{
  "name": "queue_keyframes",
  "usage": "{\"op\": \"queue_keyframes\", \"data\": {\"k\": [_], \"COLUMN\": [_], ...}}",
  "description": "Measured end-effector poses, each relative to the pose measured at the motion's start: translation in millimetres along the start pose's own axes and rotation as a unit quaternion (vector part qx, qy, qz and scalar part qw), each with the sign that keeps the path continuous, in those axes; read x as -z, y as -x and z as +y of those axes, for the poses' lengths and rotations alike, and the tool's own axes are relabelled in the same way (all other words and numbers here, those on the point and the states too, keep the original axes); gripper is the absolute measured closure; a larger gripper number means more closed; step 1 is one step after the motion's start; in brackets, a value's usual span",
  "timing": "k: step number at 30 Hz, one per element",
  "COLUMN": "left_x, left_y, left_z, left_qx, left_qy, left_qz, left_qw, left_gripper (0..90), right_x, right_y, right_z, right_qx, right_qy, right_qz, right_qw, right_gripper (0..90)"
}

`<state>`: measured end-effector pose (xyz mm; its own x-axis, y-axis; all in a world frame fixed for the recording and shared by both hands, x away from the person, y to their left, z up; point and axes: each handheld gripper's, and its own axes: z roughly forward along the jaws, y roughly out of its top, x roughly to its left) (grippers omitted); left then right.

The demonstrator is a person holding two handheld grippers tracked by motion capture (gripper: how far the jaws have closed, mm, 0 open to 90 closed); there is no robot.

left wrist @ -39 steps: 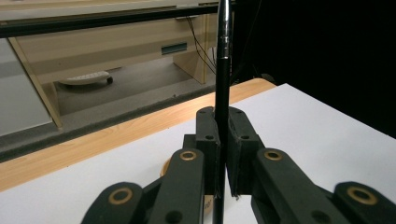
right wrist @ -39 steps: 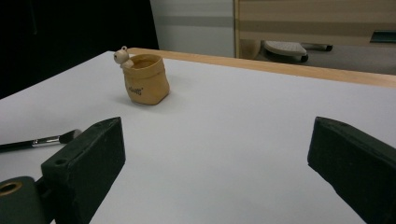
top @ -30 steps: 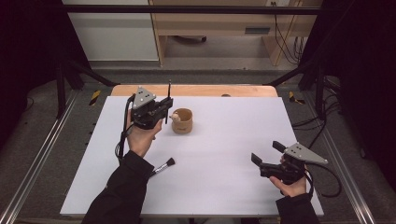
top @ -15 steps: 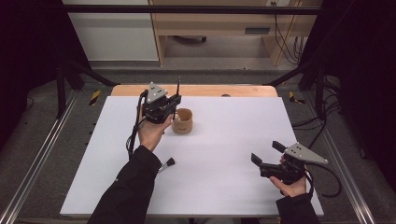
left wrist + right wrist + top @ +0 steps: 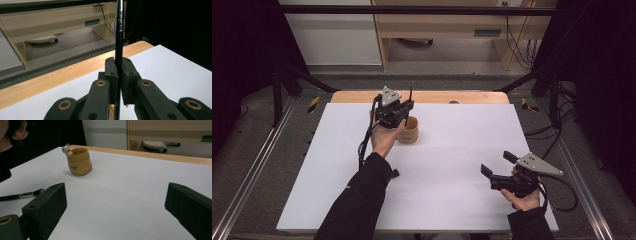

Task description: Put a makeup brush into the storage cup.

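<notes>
Jaws of your left gripper clamp an upright brush above the cup, ready to drop in; right gripper idles, jaws apart.

**Wide open middle, two small obstacles at left**

The white worktop lies bare between the hands. A small tan sack-shaped pot stands far left, and a thin black brush lies near the left sleeve.
</notes>
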<state>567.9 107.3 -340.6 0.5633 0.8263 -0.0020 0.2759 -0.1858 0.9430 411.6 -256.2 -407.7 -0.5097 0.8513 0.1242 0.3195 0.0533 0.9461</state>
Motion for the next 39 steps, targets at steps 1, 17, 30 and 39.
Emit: {"op": "queue_keyframes", "data": {"k": [1,17,30,39], "left_x": [-1.8,-26.1,-46.8,-51.3], "left_y": [-0.2,-5.8,-9.1,-11.1], "left_z": [-0.3,-6.6,-17.5,-24.2], "left_qx": [-0.001,0.004,-0.006,0.0], "left_qy": [0.0,-0.005,-0.025,-0.03], "left_qz": [0.002,0.012,0.029,0.029], "left_qw": [1.0,0.9999,0.9993,0.9991], "left_gripper": [84.6,84.7,84.7,84.7], "right_x": [-0.4,-0.8,-1.3,-1.1], "right_y": [0.0,0.7,0.9,0.9], "right_z": [-0.1,-0.4,-0.7,-0.5], "right_qx": [0.001,0.003,0.001,0.001], "right_qy": [0.0,-0.001,-0.003,-0.002], "right_qz": [-0.001,0.001,0.001,0.003], "right_qw": [1.0,1.0,1.0,1.0], "right_gripper": [4.6,4.7,4.6,4.7]}}
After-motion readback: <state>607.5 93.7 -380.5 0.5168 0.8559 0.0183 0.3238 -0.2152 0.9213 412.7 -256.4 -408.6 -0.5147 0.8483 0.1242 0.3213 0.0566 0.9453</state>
